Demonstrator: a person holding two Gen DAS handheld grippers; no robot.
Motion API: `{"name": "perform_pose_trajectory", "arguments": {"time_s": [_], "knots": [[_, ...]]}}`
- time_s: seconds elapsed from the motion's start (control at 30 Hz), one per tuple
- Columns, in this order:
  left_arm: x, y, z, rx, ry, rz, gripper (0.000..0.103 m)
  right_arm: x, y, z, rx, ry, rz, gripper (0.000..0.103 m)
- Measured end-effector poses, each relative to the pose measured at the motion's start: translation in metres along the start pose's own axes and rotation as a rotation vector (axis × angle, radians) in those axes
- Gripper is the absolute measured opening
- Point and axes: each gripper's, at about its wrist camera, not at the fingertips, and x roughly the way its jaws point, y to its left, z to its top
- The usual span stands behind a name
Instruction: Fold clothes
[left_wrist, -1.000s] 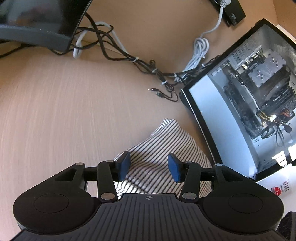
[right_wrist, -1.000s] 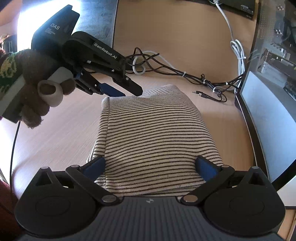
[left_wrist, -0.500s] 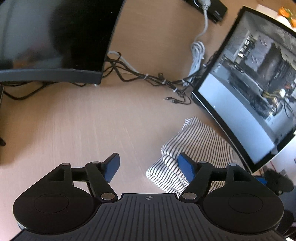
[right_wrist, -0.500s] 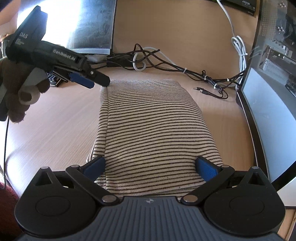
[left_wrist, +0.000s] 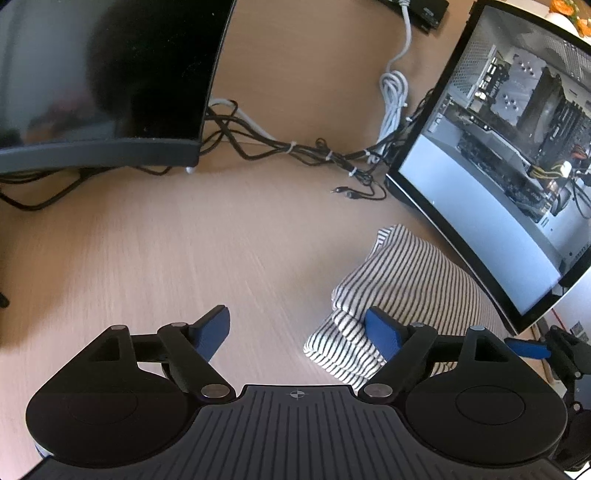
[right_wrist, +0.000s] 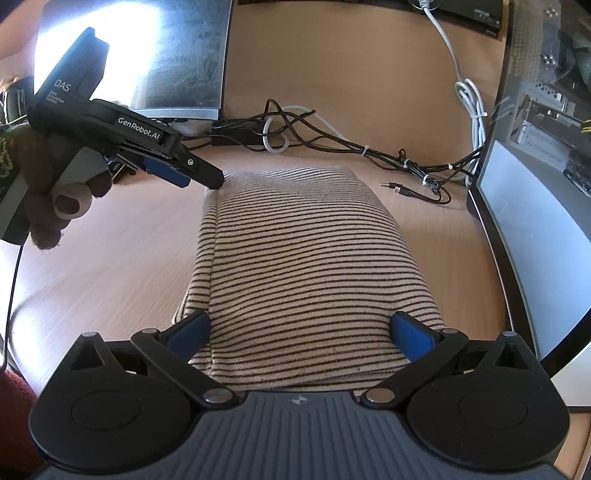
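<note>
Both claws wide apart, empty; hand only in right view, striped garment's stacked folds left.

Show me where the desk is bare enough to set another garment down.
Bare desk lies left of the folded striped garment, in front of the monitor. It is crowded behind, where the cables tangle, and tight on the right against the computer case.

Monitor, tangled cables, PC case, desk.
</note>
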Motion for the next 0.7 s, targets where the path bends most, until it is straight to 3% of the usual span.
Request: {"name": "perform_pose_trajectory", "arguments": {"time_s": [0.17, 0.4, 0.5, 0.57, 0.7], "knots": [[-0.012, 0.016, 0.006, -0.108, -0.042, 0.055, 0.083, 0.001, -0.001, 0.000, -0.004, 0.006, 0.004, 0.103], [-0.020, -0.014, 0.028, -0.170, -0.108, -0.181, 0.075, 0.001, -0.001, 0.001, -0.009, 0.016, 0.009, 0.103], [0.003, -0.029, 0.024, -0.210, -0.034, -0.250, 0.073, 0.000, -0.003, 0.003, -0.015, 0.017, 0.009, 0.103], [0.019, -0.036, 0.014, -0.194, 0.021, -0.220, 0.073, -0.006, -0.007, 0.010, -0.030, 0.010, -0.001, 0.103], [0.033, -0.044, 0.004, -0.171, 0.053, -0.179, 0.073, -0.018, -0.016, 0.024, -0.058, -0.005, -0.020, 0.103]]}}
